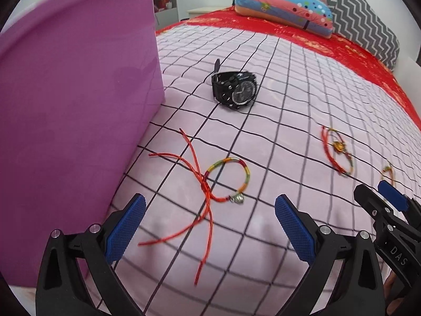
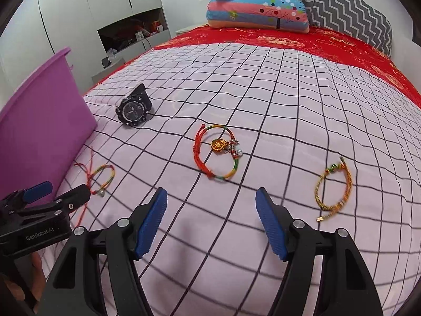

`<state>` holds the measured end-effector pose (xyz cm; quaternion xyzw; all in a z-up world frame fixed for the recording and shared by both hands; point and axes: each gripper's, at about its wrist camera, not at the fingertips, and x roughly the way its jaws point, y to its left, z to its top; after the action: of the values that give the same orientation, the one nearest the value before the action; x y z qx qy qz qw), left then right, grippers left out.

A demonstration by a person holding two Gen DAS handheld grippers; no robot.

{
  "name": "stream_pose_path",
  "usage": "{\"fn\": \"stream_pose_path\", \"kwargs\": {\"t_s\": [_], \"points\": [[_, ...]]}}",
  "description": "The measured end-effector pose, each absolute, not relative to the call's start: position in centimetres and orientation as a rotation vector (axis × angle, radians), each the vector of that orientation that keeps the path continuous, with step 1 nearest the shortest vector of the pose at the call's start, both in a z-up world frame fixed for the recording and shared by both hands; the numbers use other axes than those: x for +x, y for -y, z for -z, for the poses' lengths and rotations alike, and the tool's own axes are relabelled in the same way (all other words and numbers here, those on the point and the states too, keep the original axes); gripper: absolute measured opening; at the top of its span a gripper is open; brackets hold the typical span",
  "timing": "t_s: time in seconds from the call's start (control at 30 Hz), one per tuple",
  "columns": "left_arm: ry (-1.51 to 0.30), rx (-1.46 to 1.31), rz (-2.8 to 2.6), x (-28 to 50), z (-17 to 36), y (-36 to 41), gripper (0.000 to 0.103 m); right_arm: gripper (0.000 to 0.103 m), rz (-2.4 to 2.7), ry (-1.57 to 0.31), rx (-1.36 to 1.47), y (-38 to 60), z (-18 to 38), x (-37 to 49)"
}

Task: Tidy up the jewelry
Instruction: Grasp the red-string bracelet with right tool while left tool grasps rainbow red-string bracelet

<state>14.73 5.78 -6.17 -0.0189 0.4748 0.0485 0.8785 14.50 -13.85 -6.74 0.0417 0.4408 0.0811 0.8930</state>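
On the far left a purple plastic bin (image 1: 79,105) sits on the bed's pale checked quilt (image 2: 263,92). Just beside its foot lies a woven bracelet (image 1: 229,179) with rainbow banding, a small silver bell and long loose red cords that trail toward the left gripper (image 1: 210,229), whose blue ribbed pads stand wide apart over the cords with nothing between them. Farther back, near the bin's corner, a chunky black wristwatch (image 2: 134,110) rests on its side, dial showing. In the middle lies a red, green and yellow cord bracelet (image 2: 217,155) carrying a gold round charm and silver bells. The right gripper (image 2: 211,221) hovers just short of it, its jaws spread wide and empty. Farthest right lies a thinner gold-and-green braided bracelet (image 2: 334,189), a small brass end tip at its open end.
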Motion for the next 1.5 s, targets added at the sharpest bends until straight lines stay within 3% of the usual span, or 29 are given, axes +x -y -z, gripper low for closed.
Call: {"fn": "stream_pose_path", "kwargs": {"t_s": [0.7, 0.87, 0.97, 1.07, 1.23, 1.33, 1.5], "points": [[-1.02, -0.044, -0.118, 18.6, 9.8, -5.7, 0.096, 0.067, -0.144, -0.951, -0.03, 12.3, 10.4, 21.0], [-1.001, -0.026, -0.118, 18.5, 10.1, -5.3, 0.093, 0.06, -0.13, -0.951, -0.053, 11.8, 10.7, 21.3], [-0.998, -0.023, -0.104, 18.5, 10.0, -4.8, 0.084, 0.049, -0.141, -0.95, -0.064, 11.6, 10.7, 21.4], [-0.991, 0.004, -0.079, 18.2, 9.9, -3.9, 0.067, 0.035, -0.156, -0.95, -0.089, 10.9, 10.6, 21.5], [-0.993, 0.002, -0.027, 18.1, 9.6, -3.1, 0.027, 0.02, -0.169, -0.952, -0.113, 10.3, 10.5, 21.3], [-1.003, -0.026, -0.002, 18.0, 9.4, -3.5, 0.007, 0.019, -0.17, -0.956, -0.099, 10.4, 10.3, 21.1], [-1.014, -0.039, 0.016, 17.5, 9.1, -3.9, 0.007, 0.014, -0.183, -0.961, -0.036, 11.0, 10.0, 20.1]]}}
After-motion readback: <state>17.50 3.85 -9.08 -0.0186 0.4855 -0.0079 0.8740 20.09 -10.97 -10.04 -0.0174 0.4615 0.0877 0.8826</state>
